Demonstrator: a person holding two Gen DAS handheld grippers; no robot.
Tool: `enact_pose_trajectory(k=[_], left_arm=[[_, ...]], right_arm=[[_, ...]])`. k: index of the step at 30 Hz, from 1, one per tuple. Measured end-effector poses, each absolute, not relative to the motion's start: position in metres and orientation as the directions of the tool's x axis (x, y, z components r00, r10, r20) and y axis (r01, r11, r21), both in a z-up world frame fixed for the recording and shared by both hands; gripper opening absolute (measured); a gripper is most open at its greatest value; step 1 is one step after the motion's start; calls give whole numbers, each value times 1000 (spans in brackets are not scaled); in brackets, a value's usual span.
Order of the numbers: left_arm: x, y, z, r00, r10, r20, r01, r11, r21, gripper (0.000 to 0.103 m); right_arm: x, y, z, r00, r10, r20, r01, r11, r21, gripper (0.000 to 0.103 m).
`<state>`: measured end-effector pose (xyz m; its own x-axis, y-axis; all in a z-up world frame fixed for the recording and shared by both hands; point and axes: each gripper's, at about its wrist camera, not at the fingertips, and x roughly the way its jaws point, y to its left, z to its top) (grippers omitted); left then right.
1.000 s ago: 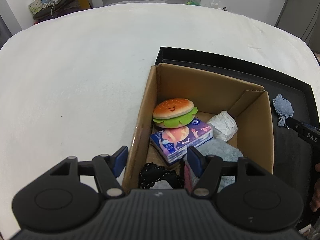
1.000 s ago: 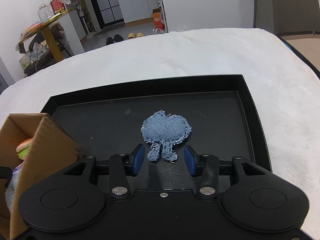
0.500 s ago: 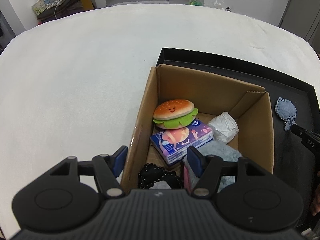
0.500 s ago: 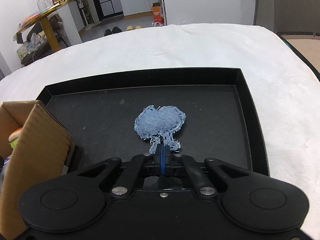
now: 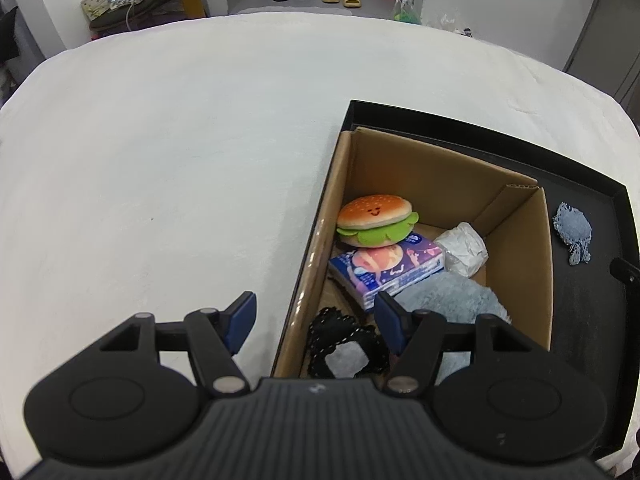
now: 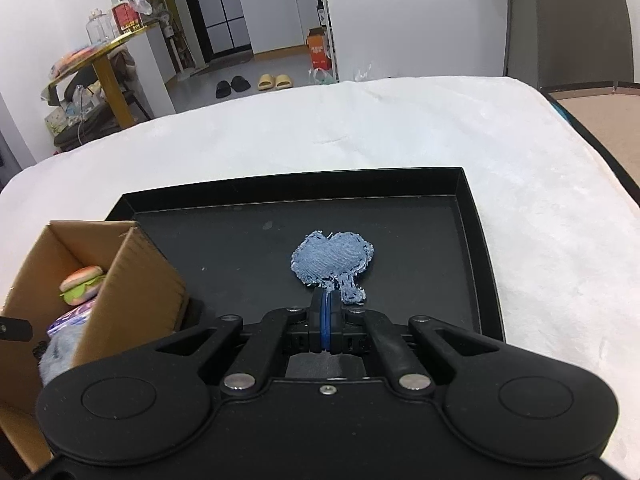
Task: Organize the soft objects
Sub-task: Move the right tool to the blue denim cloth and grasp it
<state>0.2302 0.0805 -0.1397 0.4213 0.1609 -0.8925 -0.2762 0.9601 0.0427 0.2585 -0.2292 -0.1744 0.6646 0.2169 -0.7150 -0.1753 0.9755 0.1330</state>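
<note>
Your right tongs [image 6: 326, 316] are pinching the near tail of the denim patch [image 6: 332, 261], a frayed, faded-blue, heart-like scrap lying over the black tray [image 6: 472, 216], right of the cardboard box [image 5: 516, 236]. Your left tongs [image 5: 314, 322] are spread over the box's near left wall. In that box: a burger plush [image 5: 374, 220], a tissue pack [image 5: 386, 266], crumpled white paper [image 5: 464, 249], a grey fluffy thing [image 5: 454, 298] and black cord [image 5: 344, 340].

White cloth-covered counter [image 5: 180, 152], black slippers [image 6: 233, 86] and yellow slippers [image 6: 274, 81] sat side by side on the floor beyond it, orange box [image 6: 319, 51] near a white wall, gold-legged side table [image 6: 105, 65] piled with clutter stood at left, dark-framed glass doors [image 6: 224, 4] behind.
</note>
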Motion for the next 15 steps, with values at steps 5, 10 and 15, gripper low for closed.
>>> enact_pose_trajectory(k=[5, 10, 15], left_arm=[[220, 82, -137, 428, 163, -889, -280, 959, 41, 63], [218, 84, -137, 425, 161, -891, -277, 960, 41, 63], [226, 81, -141, 417, 162, -894, -274, 961, 47, 63]], right_arm=[[256, -231, -180, 655, 219, -723, -158, 976, 152, 0], [265, -228, -185, 656, 212, -724, -136, 977, 162, 23], [269, -222, -190, 683, 199, -702, -156, 980, 126, 55]])
